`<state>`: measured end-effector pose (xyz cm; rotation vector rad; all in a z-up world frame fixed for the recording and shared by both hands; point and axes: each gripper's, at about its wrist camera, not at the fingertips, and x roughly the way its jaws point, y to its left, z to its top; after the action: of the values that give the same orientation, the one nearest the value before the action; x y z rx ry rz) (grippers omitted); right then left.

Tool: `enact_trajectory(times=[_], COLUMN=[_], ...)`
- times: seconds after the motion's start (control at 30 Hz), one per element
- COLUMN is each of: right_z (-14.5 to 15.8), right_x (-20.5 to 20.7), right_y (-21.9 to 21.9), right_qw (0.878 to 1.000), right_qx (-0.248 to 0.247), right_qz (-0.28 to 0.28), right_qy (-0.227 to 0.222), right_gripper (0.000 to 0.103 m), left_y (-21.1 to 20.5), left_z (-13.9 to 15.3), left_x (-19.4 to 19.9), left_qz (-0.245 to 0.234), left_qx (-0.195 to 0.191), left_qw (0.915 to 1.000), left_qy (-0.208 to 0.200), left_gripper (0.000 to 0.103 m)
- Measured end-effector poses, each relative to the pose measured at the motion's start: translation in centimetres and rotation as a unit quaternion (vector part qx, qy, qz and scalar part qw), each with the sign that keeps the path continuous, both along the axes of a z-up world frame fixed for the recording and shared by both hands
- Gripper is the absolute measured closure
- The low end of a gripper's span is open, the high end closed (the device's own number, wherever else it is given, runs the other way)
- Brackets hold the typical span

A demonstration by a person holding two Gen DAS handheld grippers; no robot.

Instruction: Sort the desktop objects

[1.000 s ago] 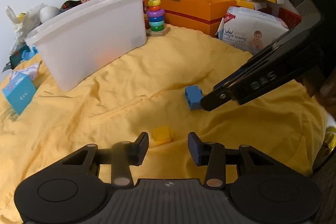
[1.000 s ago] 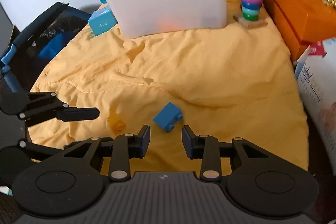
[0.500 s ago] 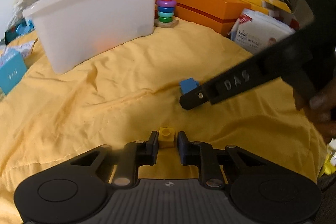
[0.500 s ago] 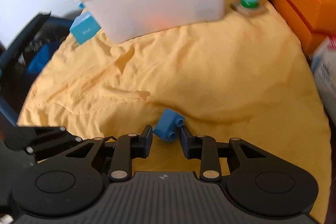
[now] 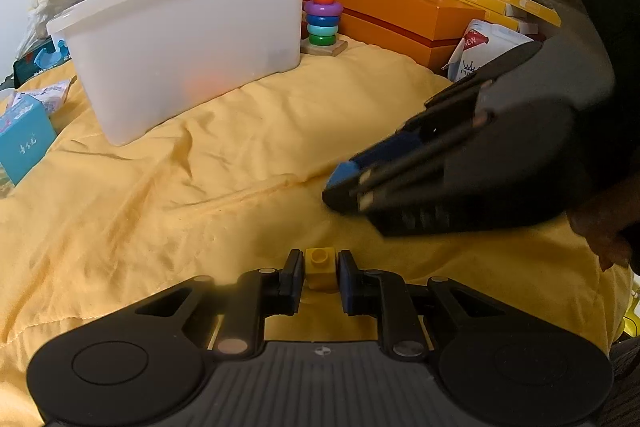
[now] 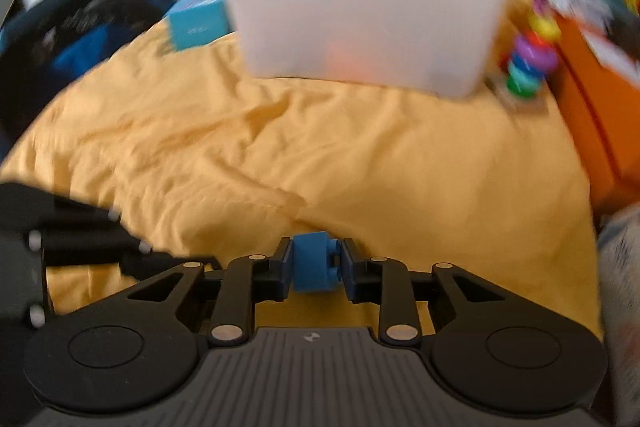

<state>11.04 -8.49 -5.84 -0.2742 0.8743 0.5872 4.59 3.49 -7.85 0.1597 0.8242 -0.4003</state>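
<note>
My left gripper (image 5: 319,273) is shut on a small yellow brick (image 5: 320,265), low over the yellow cloth (image 5: 200,211). My right gripper (image 6: 315,265) is shut on a blue brick (image 6: 314,265) and is lifted off the cloth; it also shows in the left wrist view (image 5: 440,171) at the right, with the blue brick (image 5: 344,173) at its tips. A white plastic bin (image 5: 188,39) stands at the back of the cloth, also in the right wrist view (image 6: 360,11). The right wrist view is blurred.
A ring-stacker toy (image 5: 323,19) stands right of the bin. Orange boxes (image 5: 404,15) and a white diaper pack (image 5: 484,51) line the back right. A teal box (image 5: 22,139) lies at the left edge. Bags and clutter sit behind the bin.
Both grippers closed on their bricks: left on the yellow one, right on the blue one. The right gripper then rose and swung toward the bin with the blue brick.
</note>
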Motion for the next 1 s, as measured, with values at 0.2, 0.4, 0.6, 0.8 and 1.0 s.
enact_trajectory(times=[0.2,0.4,0.6,0.8,1.0], right_z=[-0.8,1.4,5.4,10.8,15.2], right_x=[-0.5,-0.5,0.8,4.6,10.8], right_y=[0.8,-0.4,-0.4,0.3,1.5], right_qw=[0.999,0.999,0.995,0.984,0.971], right_qx=[-0.022,0.003,0.028,0.06,0.095], right_qz=[0.035,0.036,0.041,0.029,-0.009], right_qy=[-0.017,-0.032,-0.084,-0.167,-0.217], right_gripper=[0.077,0.077,0.077,0.077,0.076], left_y=[0.3,1.6,2.8,4.5,5.1], left_z=[0.4,4.1,9.1,15.0,17.2], left_x=[0.1,0.6,3.8,8.8,15.9], left_qz=[0.012,0.038,0.054,0.075,0.104], left_qx=[-0.005,-0.015,-0.017,-0.011,0.013], left_qw=[0.9999,0.9976,0.991,0.9761,0.969], left_qy=[-0.004,-0.056,-0.121,-0.204,-0.224], left_gripper=[0.086,0.086,0.086,0.086,0.085])
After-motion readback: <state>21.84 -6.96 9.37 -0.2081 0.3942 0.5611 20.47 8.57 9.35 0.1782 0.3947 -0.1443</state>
